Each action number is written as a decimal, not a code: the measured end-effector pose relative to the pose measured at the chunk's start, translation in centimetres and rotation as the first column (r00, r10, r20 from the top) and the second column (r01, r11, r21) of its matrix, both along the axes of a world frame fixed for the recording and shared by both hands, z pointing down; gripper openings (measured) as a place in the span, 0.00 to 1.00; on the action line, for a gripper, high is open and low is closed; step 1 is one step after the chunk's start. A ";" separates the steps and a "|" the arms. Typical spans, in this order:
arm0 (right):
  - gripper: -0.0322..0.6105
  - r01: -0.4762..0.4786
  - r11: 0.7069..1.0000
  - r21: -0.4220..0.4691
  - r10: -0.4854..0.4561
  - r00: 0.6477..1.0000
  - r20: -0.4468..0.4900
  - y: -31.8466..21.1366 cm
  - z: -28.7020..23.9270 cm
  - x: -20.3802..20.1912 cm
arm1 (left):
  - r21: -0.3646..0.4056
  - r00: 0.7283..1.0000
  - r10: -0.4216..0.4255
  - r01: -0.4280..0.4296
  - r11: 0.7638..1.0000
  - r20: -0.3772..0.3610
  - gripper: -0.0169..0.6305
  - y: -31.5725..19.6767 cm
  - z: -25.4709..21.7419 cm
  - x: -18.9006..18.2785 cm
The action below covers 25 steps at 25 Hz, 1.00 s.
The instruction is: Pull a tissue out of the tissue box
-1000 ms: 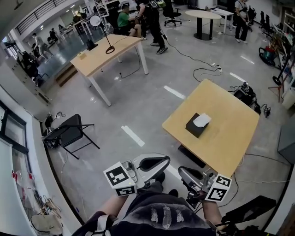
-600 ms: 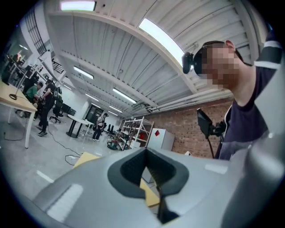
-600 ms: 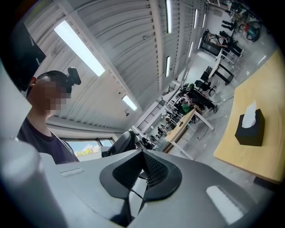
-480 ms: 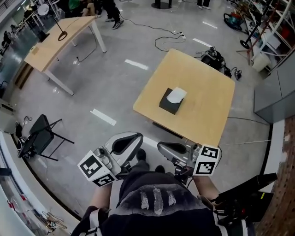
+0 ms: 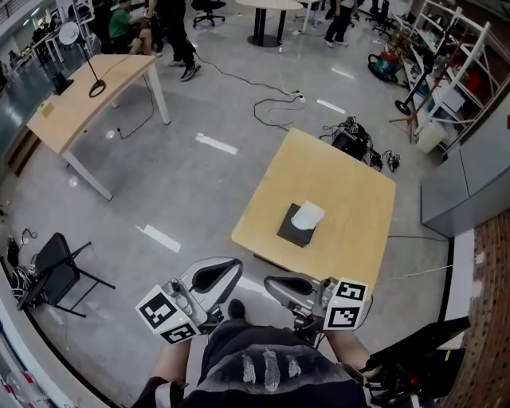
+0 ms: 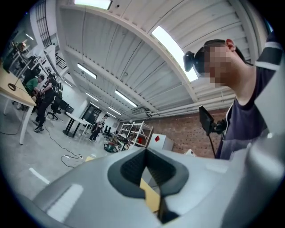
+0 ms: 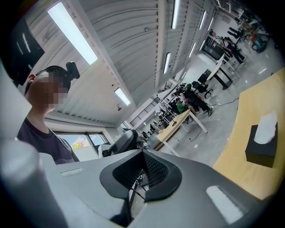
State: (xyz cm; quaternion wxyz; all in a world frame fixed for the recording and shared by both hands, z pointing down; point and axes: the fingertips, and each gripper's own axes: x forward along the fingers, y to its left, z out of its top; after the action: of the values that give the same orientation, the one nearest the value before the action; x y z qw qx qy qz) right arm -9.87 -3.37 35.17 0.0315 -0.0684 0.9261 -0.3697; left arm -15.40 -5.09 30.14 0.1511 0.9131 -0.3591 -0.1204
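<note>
At the waist (image 5: 263, 355), left tool (image 5: 236, 266) and right tool (image 5: 269, 281) level (both closed, empty), tissue box (image 5: 296, 229) well ahead.

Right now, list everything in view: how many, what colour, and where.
table: one, tan, centre right
box: one, black, on the table's near side
tissue: one, white, sticking out of the box
desk: one, tan with white legs, upper left
chair: one, black, folding, lower left
round table: one, pale, top edge
cables: several, black, on the floor beyond the table
rack: one, white, upper right
people: at least two, one in dark clothes and one in green, top left
left gripper: one, grey, shut, empty, bottom centre
right gripper: one, grey, shut, empty, bottom centre
</note>
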 end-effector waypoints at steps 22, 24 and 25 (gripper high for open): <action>0.05 0.101 0.995 -0.026 -0.103 0.990 -0.098 -4.8 0.4 -10.1 | 0.063 0.985 -0.169 0.170 0.983 -0.026 0.03 -2.8 0.2 -10.6; 0.05 0.118 0.993 -0.021 -0.120 0.989 -0.090 -5.3 0.2 -10.7 | 0.056 0.981 -0.192 0.193 0.980 -0.023 0.03 -3.1 0.3 -11.2; 0.05 0.122 0.992 -0.021 -0.123 0.989 -0.084 -5.7 0.1 -10.6 | 0.052 0.980 -0.199 0.200 0.978 -0.020 0.03 -3.4 0.4 -11.1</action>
State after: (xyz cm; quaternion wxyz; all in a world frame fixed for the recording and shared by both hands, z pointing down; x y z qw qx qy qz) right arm -20.47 -9.07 35.32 -0.0312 -0.0272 0.9261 -0.3750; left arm -26.46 -8.50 30.56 0.1162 0.8752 -0.4444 -0.1516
